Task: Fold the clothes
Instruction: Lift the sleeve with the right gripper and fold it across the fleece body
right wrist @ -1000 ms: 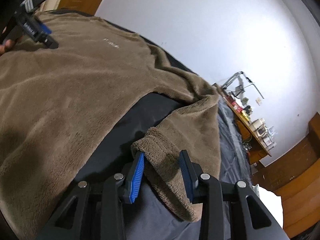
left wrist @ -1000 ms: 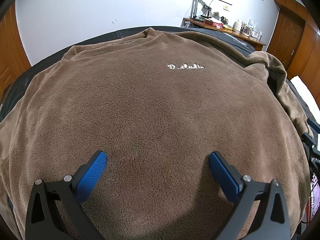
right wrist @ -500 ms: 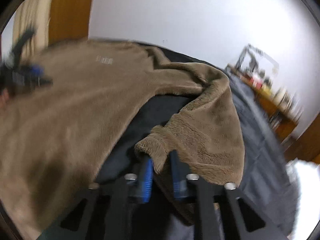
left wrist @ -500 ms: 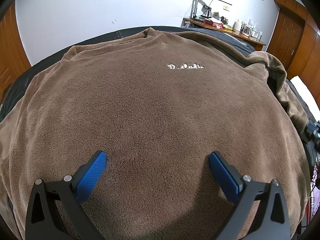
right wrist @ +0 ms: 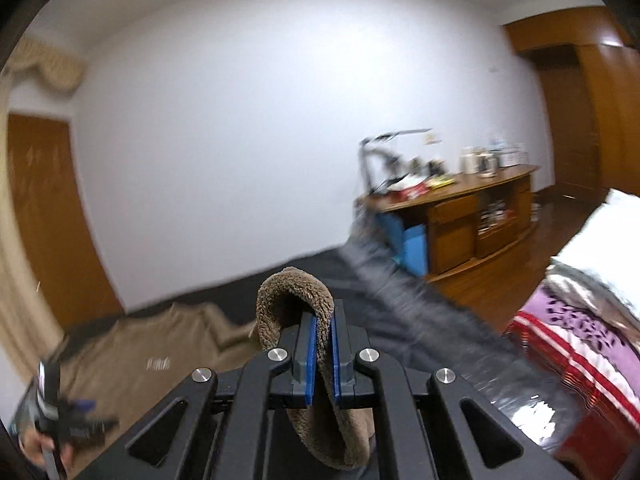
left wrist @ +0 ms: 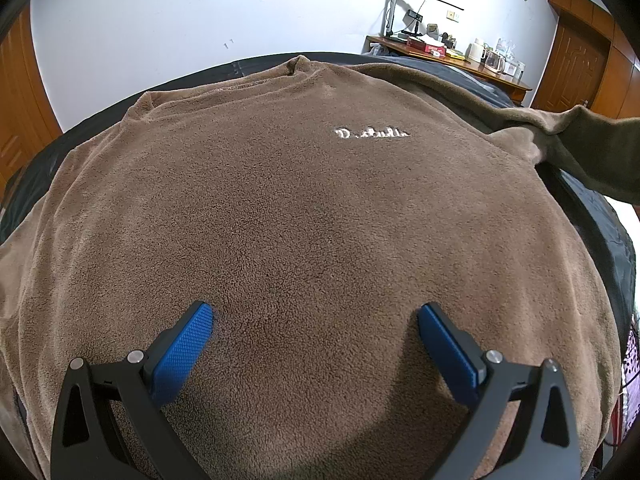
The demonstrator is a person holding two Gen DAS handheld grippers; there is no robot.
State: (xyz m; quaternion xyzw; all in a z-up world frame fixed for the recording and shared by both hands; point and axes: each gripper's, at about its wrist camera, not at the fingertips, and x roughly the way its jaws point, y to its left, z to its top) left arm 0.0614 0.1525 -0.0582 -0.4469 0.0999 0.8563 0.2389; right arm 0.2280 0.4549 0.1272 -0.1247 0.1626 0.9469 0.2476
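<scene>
**Sleeve pinched and lifted, body pinned flat**

Fingers [left wrist: 184, 346] of your left gripper [left wrist: 316, 344] stand wide apart at the bottom of the left wrist view, resting on the brown fleece sweater [left wrist: 304, 208] with nothing pinched between them. That sweater lies face up across the dark bed [left wrist: 592, 216], white lettering [left wrist: 372, 134] right of centre, and its sleeve [left wrist: 576, 140] rises off the bed at the right edge.

In the right wrist view, your right gripper [right wrist: 323, 354] is clamped on the sleeve cuff [right wrist: 294, 292], which loops over the blue pads in the lower centre. You look to be on the sleeve fold: next, carry the cuff across the chest and lay it flat. Thick, plush fleece will likely fold bulky.
</scene>
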